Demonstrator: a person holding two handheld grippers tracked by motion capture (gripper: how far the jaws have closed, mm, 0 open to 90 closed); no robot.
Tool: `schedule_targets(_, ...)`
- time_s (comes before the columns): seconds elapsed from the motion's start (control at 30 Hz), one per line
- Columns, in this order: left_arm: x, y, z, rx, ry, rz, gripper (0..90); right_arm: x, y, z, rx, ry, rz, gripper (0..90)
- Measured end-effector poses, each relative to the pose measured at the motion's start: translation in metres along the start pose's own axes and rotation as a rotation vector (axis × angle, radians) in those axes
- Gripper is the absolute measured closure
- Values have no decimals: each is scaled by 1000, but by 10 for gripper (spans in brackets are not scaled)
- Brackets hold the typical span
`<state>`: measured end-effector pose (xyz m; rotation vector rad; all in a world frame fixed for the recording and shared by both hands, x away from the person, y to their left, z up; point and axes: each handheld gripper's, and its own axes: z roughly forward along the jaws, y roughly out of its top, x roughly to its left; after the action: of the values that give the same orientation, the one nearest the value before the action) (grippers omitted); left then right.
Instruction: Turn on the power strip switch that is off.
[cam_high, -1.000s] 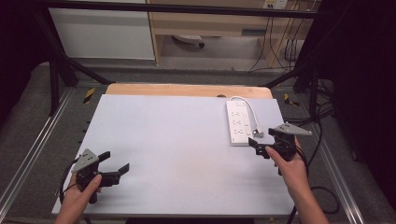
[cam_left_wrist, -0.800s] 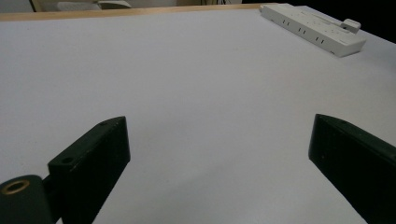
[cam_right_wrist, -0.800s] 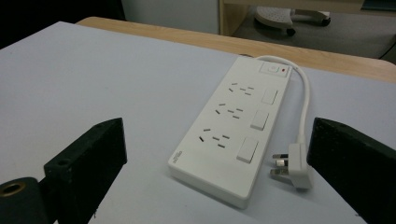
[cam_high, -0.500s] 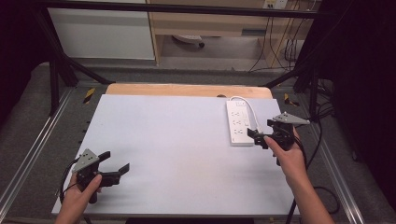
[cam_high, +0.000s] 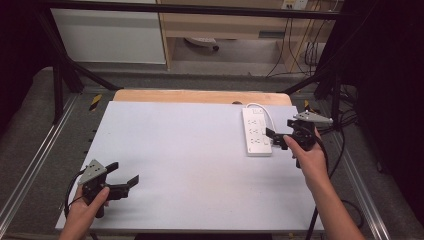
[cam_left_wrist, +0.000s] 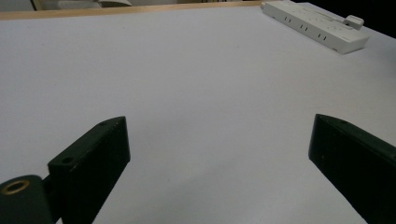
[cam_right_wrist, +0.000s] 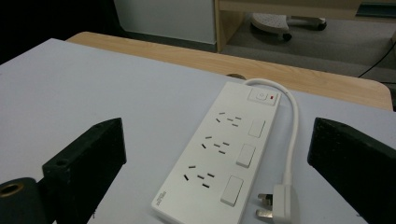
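The white table (cam_high: 190, 165) spreads out ahead of both my grippers, its wooden edge strip (cam_high: 200, 96) at the far side. My right gripper (cam_high: 280, 136) hovers just beside the near right end of the white power strip (cam_high: 256, 131), jaws spread wide with nothing between them. Looking along those jaws, the power strip (cam_right_wrist: 224, 154) lies straight ahead, flat on the table, three socket groups up, switch at its far end. Its cable (cam_right_wrist: 292, 126) loops back along its right side to the plug (cam_right_wrist: 275, 210), lying just beside the near corner. My left gripper (cam_high: 122, 182) sits well apart from all that, low over bare table, jaws wide and holding nothing; the strip (cam_left_wrist: 317, 25) lies far ahead to its right.
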<state>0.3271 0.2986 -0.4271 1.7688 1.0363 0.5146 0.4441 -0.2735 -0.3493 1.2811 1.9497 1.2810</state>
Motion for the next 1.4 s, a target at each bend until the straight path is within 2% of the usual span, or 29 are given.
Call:
schedule_targets(0.5,-1,0,1,10,5,15,55,-7,18,17,20,-27,-13,55)
schedule_targets(1.03,-1,-1,2,14,3,18,55,-22,25,43,29,-42,17,48)
schedule_targets(1.2,0,-1,2,14,2,18,55,-27,23,52,28,-79,32,105)
schedule_targets(1.4,0,-1,2,13,0,17,55,-32,23,61,12,-94,52,202)
